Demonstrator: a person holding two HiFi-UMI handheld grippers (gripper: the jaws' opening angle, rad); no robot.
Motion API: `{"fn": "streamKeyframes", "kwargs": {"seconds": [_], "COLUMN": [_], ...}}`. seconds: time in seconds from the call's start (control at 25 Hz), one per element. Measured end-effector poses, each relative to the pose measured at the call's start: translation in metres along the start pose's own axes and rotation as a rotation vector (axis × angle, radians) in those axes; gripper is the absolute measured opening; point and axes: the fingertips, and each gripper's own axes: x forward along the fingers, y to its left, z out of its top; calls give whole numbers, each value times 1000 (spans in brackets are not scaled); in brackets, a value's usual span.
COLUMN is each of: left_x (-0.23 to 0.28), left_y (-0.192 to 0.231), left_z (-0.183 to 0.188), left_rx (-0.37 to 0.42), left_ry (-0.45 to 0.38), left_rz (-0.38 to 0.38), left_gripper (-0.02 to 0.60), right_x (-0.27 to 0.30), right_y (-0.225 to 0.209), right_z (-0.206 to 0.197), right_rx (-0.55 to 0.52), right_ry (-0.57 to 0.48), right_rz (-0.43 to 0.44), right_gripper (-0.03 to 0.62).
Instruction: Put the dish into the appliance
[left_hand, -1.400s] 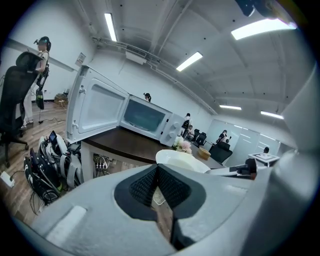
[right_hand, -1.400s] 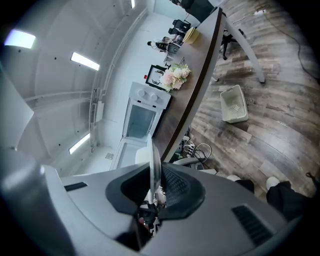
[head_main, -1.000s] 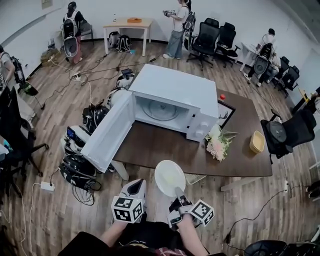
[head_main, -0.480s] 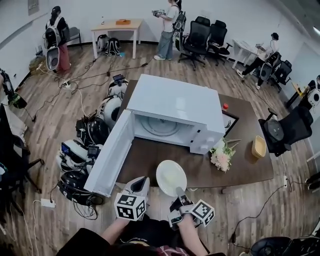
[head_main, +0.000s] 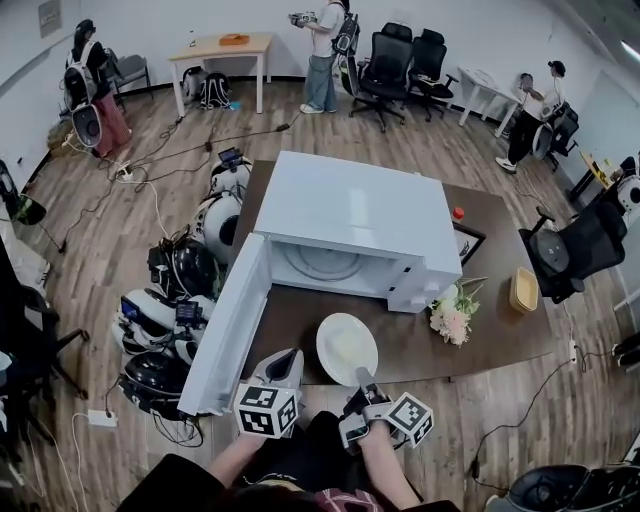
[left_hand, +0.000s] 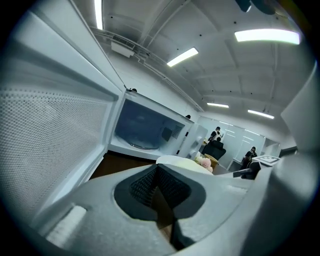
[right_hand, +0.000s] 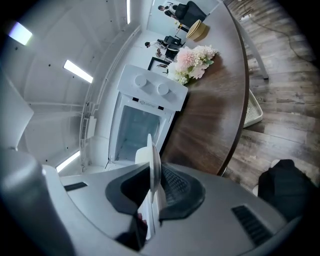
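Note:
A white microwave (head_main: 350, 215) stands on the brown table (head_main: 500, 345), its door (head_main: 235, 325) swung open to the left and its cavity (head_main: 325, 265) with a glass turntable showing. My right gripper (head_main: 358, 378) is shut on the near rim of a white plate (head_main: 347, 346), which hangs level over the table's front edge, just short of the cavity. In the right gripper view the plate (right_hand: 154, 165) shows edge-on between the pads. My left gripper (head_main: 290, 358), beside the plate and by the door's lower end, is shut and holds nothing; its view faces the cavity (left_hand: 145, 132).
A bunch of pale flowers (head_main: 452, 318) lies right of the microwave, with a yellow basket (head_main: 523, 290) further right. Helmets and bags (head_main: 185, 270) crowd the floor left of the door. Office chairs and several people stand along the far walls.
Both grippers and the plate have moved forward toward the microwave. The plate, earlier short of the table, now hangs over its front edge. The grip on it is unchanged.

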Motion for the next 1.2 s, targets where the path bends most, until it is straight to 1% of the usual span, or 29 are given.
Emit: {"fn": "streamKeyframes", "kwargs": {"seconds": [0.24,0.64,0.96,1.2], "left_x": [11,41,57,68], "left_y": [11,21,25,26], "left_z": [5,25,24,28], "left_rx": [-19,-51,-57,-62], "left_ry": [4,-15,8,1], "left_rz": [36,96,118,134], "left_gripper": [8,9,9,9], "right_x": [24,72,98,115], "right_y": [8,25,30,26], "right_z": [13,36,57,71], "right_rx": [-3,-10,2,32], "right_ry": [20,98,102,103], "right_rz": [2,20,10,-9], "right_gripper": [57,57,58,60]}}
